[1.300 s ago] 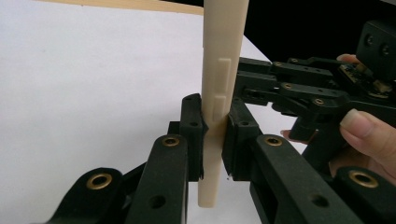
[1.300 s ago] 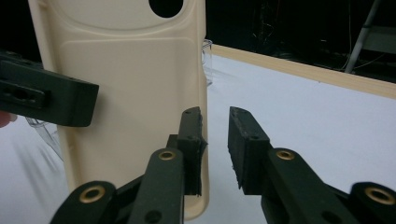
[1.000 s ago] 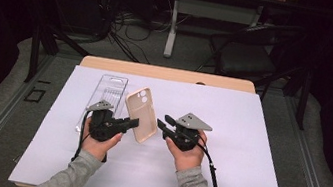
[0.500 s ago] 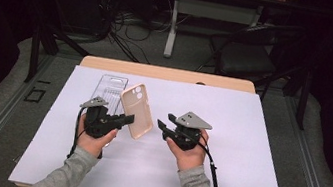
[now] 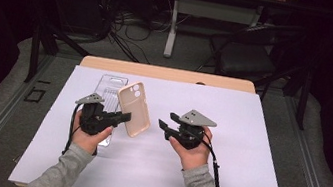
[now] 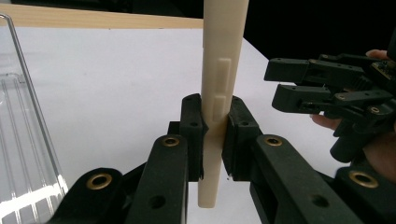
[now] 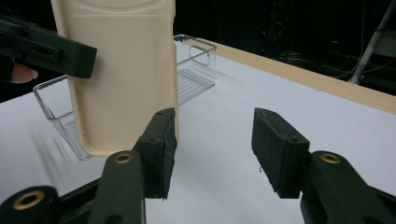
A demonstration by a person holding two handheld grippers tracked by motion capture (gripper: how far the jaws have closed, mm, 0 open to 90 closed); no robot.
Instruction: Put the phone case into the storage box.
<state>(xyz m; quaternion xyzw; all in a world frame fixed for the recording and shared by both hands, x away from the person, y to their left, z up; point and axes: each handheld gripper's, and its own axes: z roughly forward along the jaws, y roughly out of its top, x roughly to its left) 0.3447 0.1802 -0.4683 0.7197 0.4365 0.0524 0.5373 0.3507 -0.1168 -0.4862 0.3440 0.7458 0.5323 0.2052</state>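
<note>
Leftward drifts the case [image 5: 134, 108], clenched upright in the left gripper [image 5: 123, 116]; the right gripper [image 5: 163, 125], just opening, stands empty right of it.

Left gripper [image 5: 123, 116]: held in the left hand [image 5: 86, 131], pointing toward the right gripper, fingers [image 6: 192, 126] clamped tight on a thin edge between them. Left forearm: grey sleeve, entering from the lower edge of the high view, angled inward. Right gripper [image 5: 163, 125]: held in the right hand [image 5: 192, 149], pointing toward the left gripper, fingers [image 7: 161, 144] parted with nothing between them, jaws just been opening. Right forearm: grey sleeve, angled inward likewise.
</note>
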